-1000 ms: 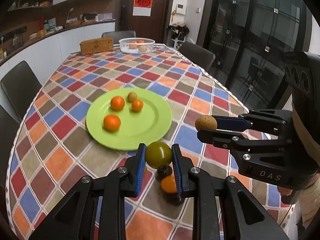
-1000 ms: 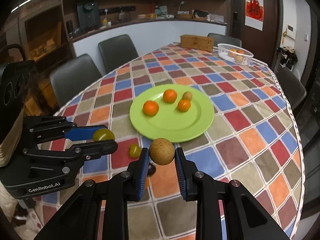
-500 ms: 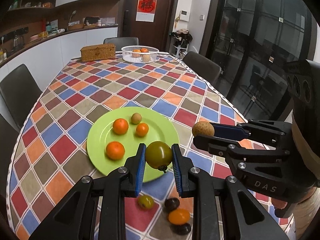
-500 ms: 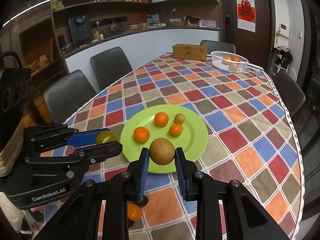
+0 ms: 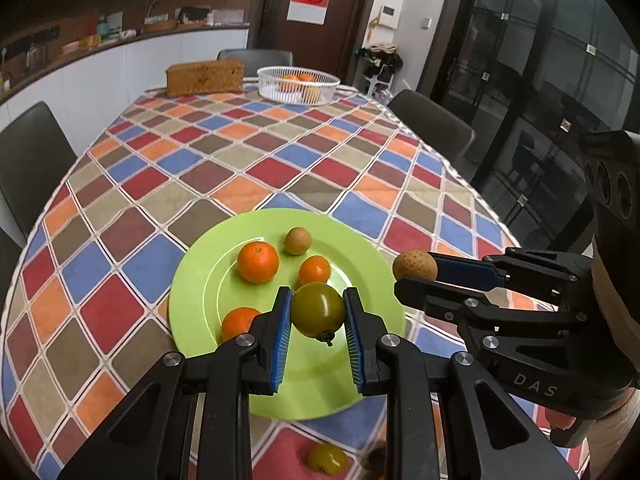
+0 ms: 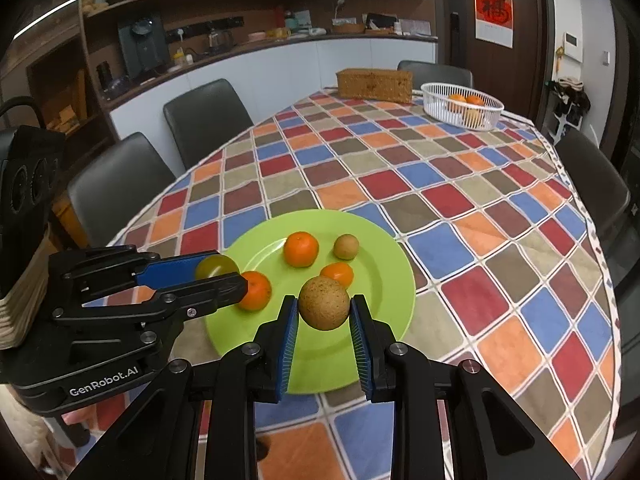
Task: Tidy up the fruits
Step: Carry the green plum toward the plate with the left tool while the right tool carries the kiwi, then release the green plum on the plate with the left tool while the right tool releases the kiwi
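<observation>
Left gripper (image 5: 318, 316) clamps a green tomato (image 5: 318, 309) over the green plate (image 5: 360, 248). Right gripper (image 6: 324, 312) clamps a brown round fruit (image 6: 324, 302) over the plate's near rim. Three oranges (image 5: 258, 261) and a small brown fruit (image 5: 297, 241) occupy the far half; the near half is bare.

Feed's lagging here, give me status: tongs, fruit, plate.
Left tongs shut on green tomato. Right tongs shut on brown fruit. Both above green plate; nothing blocking.
</observation>
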Motion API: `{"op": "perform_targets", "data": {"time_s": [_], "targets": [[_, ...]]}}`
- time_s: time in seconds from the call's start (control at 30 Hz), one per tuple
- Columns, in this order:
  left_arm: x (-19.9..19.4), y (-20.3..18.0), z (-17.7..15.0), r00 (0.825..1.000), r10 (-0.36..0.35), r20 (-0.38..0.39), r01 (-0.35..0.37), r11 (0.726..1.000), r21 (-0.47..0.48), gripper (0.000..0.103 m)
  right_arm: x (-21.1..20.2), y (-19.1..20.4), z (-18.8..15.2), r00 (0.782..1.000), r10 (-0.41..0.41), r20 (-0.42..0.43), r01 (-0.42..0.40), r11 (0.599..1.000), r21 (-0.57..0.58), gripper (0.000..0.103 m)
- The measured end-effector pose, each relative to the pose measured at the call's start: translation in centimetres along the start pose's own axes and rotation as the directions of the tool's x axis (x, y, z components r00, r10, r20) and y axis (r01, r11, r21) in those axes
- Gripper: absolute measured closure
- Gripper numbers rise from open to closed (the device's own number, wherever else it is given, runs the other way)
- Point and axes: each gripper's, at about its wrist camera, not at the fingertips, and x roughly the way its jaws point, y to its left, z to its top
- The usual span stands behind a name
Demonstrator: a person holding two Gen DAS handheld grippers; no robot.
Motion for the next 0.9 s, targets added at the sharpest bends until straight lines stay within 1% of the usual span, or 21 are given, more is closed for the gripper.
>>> {"op": "perform_targets", "data": {"time_s": [0.27, 0.5, 0.67, 0.73, 0.8, 0.83, 0.9], "targets": [[3.7, 1.7, 0.4, 0.998, 0.012, -0.069, -0.013, 1.000, -0.019, 0.077, 4.0, -1.3, 0.1, 0.998, 0.002, -0.070, -0.001, 1.000, 0.024, 0.075], [5.9, 2.5, 0.2, 0.994, 0.018, -0.110, -0.021, 0.999, -0.025, 0.077, 6.3, -1.8, -0.1, 0.994, -0.004, -0.106, 0.008, 0.999, 0.036, 0.075], [6.3, 2.5, 0.3, 0.993, 0.031, -0.116, -0.033, 0.999, -0.015, 0.077, 7.0, -2.1, -0.1, 0.994, -0.003, -0.113, 0.008, 0.999, 0.047, 0.075], [6.2, 2.5, 0.4, 0.993, 0.038, -0.111, -0.040, 0.999, -0.013, 0.076, 7.1, -2.2, -0.1, 0.994, -0.003, -0.112, 0.008, 0.999, 0.050, 0.075], [6.0, 2.4, 0.5, 0.993, 0.037, -0.109, -0.038, 0.999, -0.012, 0.072, 7.1, -2.1, -0.1, 0.995, -0.001, -0.105, 0.006, 0.999, 0.051, 0.075], [5.8, 2.4, 0.5, 0.993, 0.039, -0.107, -0.041, 0.999, -0.012, 0.072, 7.0, -2.1, -0.1, 0.995, -0.004, -0.102, 0.009, 0.999, 0.051, 0.075], [5.3, 2.3, 0.6, 0.993, 0.054, -0.101, -0.055, 0.998, -0.009, 0.071, 6.8, -2.1, -0.1, 0.995, -0.006, -0.100, 0.012, 0.998, 0.057, 0.069]]}}
